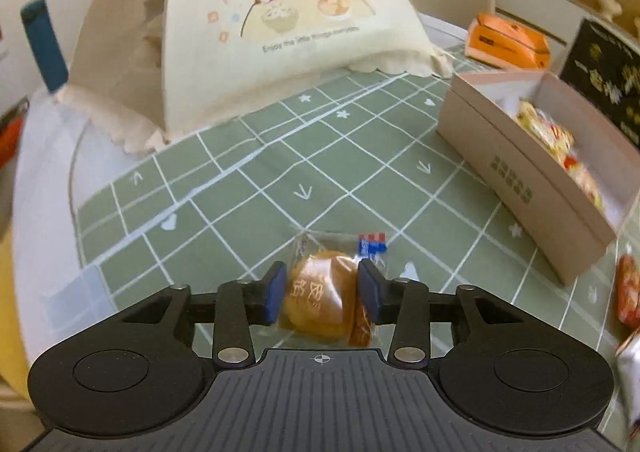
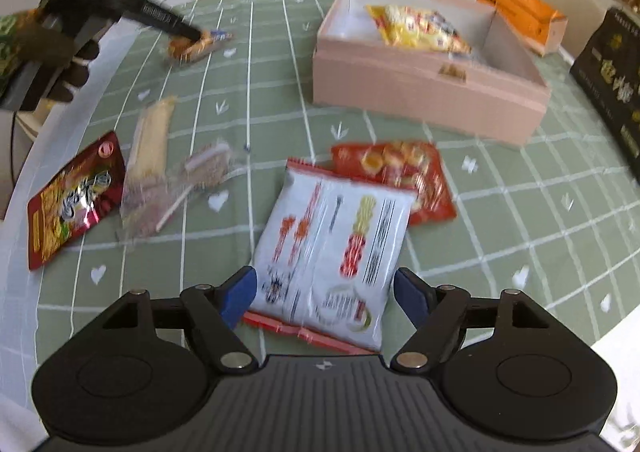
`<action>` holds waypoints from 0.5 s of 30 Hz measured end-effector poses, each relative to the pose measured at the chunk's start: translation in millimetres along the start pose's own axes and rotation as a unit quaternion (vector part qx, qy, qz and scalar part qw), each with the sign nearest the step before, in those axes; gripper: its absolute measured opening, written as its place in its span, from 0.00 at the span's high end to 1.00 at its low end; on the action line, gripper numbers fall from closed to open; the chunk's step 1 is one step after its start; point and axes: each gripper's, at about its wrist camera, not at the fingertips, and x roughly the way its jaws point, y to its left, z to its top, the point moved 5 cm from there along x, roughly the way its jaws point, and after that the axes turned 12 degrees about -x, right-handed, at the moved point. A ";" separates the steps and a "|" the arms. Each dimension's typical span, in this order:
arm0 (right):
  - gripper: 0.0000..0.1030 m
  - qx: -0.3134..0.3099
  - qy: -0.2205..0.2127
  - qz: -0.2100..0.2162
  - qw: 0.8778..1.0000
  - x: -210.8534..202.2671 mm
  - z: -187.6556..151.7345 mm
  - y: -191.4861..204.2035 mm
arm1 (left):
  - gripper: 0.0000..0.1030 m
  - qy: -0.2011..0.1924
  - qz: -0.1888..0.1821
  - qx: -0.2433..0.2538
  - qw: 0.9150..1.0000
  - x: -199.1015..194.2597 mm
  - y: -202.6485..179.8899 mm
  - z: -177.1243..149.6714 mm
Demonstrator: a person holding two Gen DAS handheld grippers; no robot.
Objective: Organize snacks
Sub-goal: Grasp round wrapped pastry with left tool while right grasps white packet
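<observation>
The left gripper (image 1: pixel 322 292) has its blue pads on either side of a wrapped golden pastry (image 1: pixel 326 298), touching the wrapper and pinching it just above the green checked tablecloth (image 1: pixel 248 179). Ahead to its right sits the open pink box (image 1: pixel 516 171), a yellow snack bag (image 2: pixel 418 27) inside. The right gripper (image 2: pixel 326 298) hangs spread, pads apart from the white noodle packet (image 2: pixel 332 236) lying between them. Beyond that packet lies a red biscuit bag (image 2: pixel 416 175); off to the left, a dark red pouch (image 2: pixel 76 203).
</observation>
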 end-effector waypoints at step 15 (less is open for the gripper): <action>0.00 0.023 -0.010 -0.011 1.000 8.1 -11.5 10.5 | 0.42 0.052 -0.064 0.002 0.997 -0.3 -49.4 -35.1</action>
